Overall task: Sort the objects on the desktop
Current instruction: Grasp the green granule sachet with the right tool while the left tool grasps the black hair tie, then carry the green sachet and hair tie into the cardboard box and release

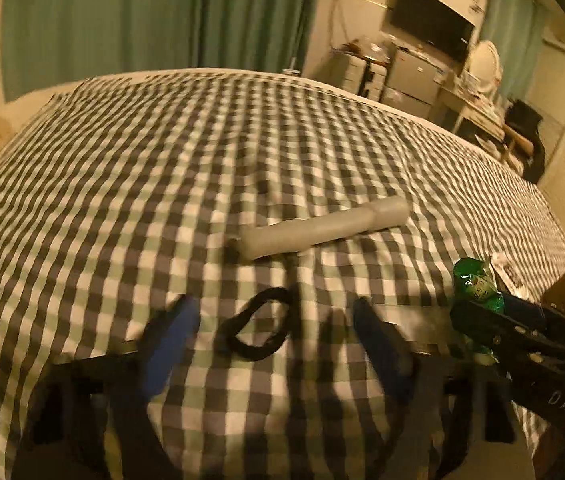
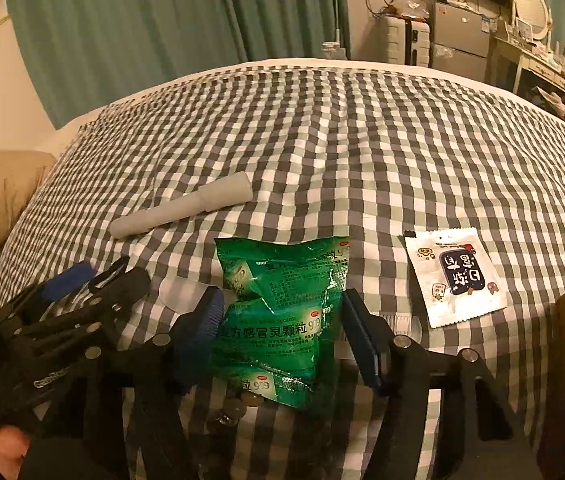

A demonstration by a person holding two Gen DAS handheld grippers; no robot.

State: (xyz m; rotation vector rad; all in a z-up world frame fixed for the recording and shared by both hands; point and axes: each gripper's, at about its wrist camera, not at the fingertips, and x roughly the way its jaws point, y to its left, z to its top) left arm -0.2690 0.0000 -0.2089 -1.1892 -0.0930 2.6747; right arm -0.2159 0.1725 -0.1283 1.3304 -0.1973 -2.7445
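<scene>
The green sachet pack (image 2: pixel 282 320) lies on the checked bedspread (image 2: pixel 362 140), between the spread fingers of the right hand-held gripper (image 2: pixel 278 340), which has nothing clamped yet. It looks light, crinkly and slippery, so a grip across its full middle seems safest. Beyond lie a grey tube (image 2: pixel 182 210) and a white sachet (image 2: pixel 456 276). The left hand-held gripper (image 1: pixel 278 352) gapes open and empty over a black hair tie (image 1: pixel 256 330), soft and limp.
</scene>
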